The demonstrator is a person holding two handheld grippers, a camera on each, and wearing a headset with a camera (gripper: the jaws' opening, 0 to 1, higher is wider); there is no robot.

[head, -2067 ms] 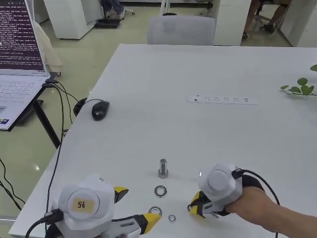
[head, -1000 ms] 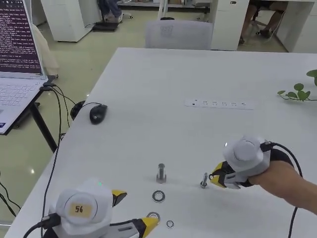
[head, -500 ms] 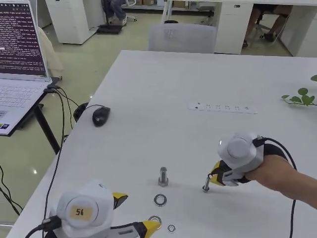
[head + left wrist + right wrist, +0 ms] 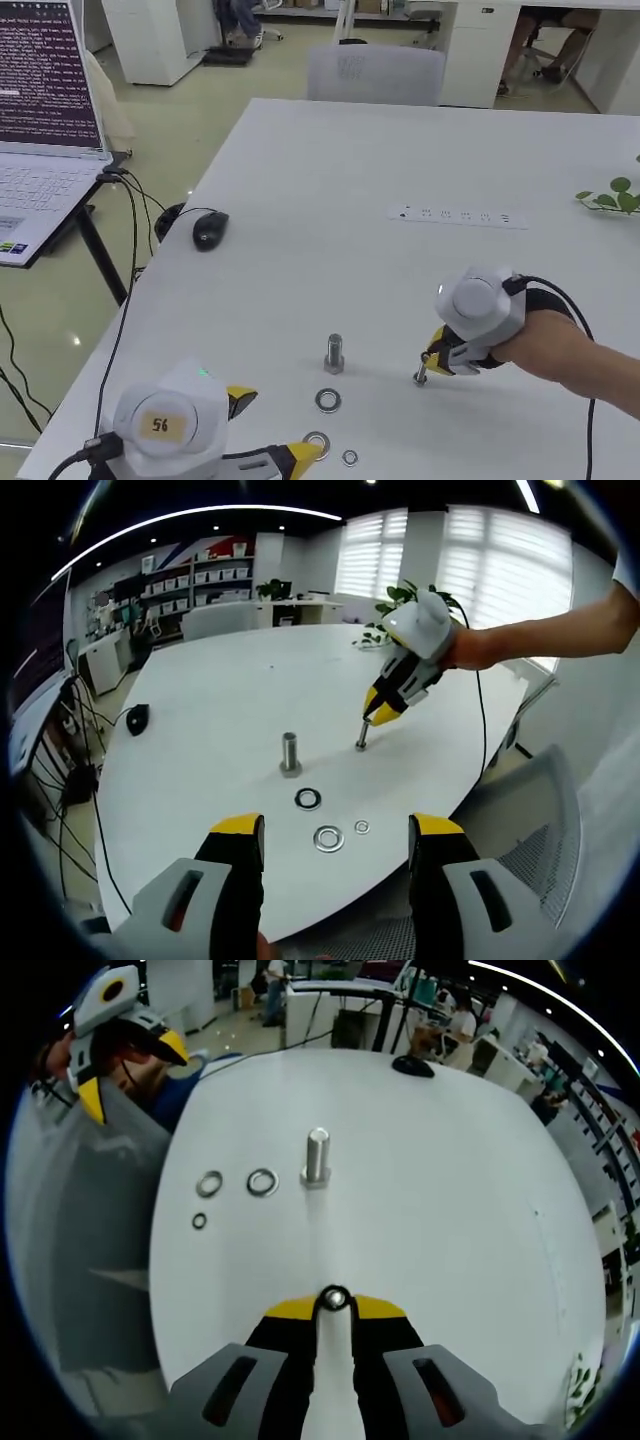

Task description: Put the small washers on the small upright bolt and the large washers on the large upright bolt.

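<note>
On the broad white tabletop [image 4: 320,200], the left gripper [image 4: 338,832] hovers at the near edge, its yellow-tipped jaws wide apart and empty. The right gripper [image 4: 432,366] is clamped on the small steel bolt [image 4: 420,376], whose lower end touches the table to the right of the large upright steel hex bolt [image 4: 334,354]. Two large flat steel washers [image 4: 327,401] and one small steel washer [image 4: 349,458] lie loose near the left gripper. To do this step well, I would settle the small bolt's base flat, check that it stands plumb, then part the jaws slowly and draw straight back so it does not topple.
</note>
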